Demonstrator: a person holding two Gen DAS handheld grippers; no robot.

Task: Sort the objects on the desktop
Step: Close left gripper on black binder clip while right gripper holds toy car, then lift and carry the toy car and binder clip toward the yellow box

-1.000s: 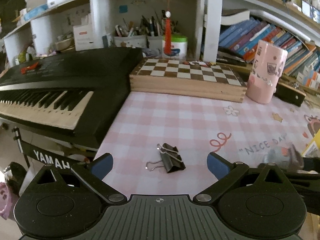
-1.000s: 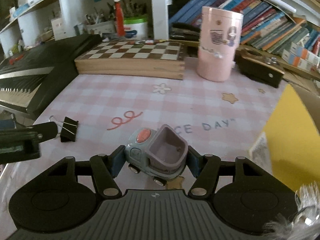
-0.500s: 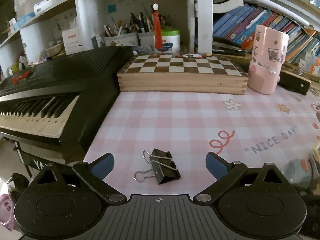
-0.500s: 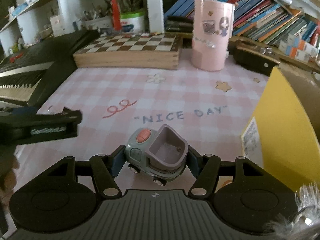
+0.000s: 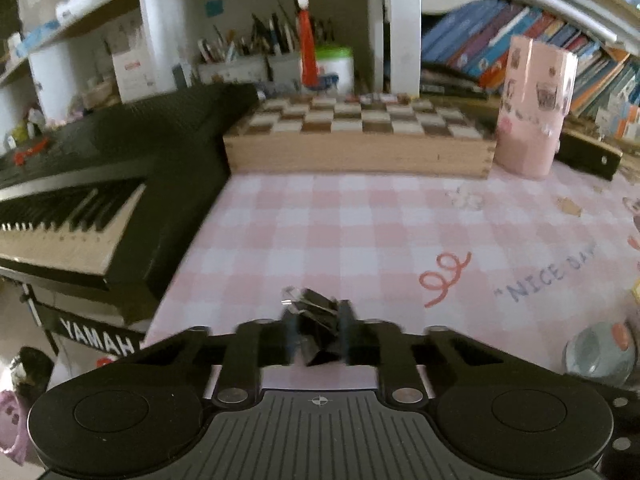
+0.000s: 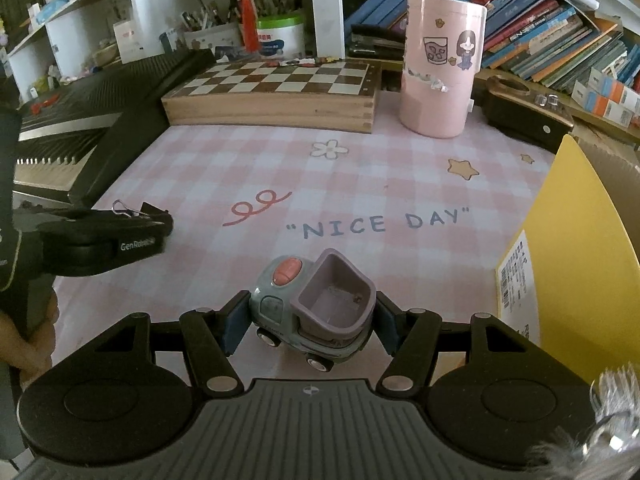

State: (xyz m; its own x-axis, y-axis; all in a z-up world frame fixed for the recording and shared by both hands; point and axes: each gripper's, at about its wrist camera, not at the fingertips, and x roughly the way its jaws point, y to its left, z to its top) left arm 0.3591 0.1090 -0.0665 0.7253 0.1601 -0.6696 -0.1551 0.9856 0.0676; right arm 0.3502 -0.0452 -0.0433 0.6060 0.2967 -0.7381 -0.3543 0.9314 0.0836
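My left gripper is shut on a black binder clip near the front left of the pink checked desk mat; the clip's wire handles stick out forward. The view is motion-blurred. My right gripper is shut on a small grey-blue toy truck with a mauve bucket and a pink button, held just over the mat. The left gripper also shows in the right wrist view at the left, and the toy shows at the right edge of the left wrist view.
A black Yamaha keyboard lies along the left. A wooden chessboard box and a pink cylinder holder stand at the back. A yellow box stands at the right. Shelves with books and pens are behind.
My left gripper has moved forward and closed on the binder clip, which lay free on the mat before. My right gripper still holds the toy truck and has shifted slightly.
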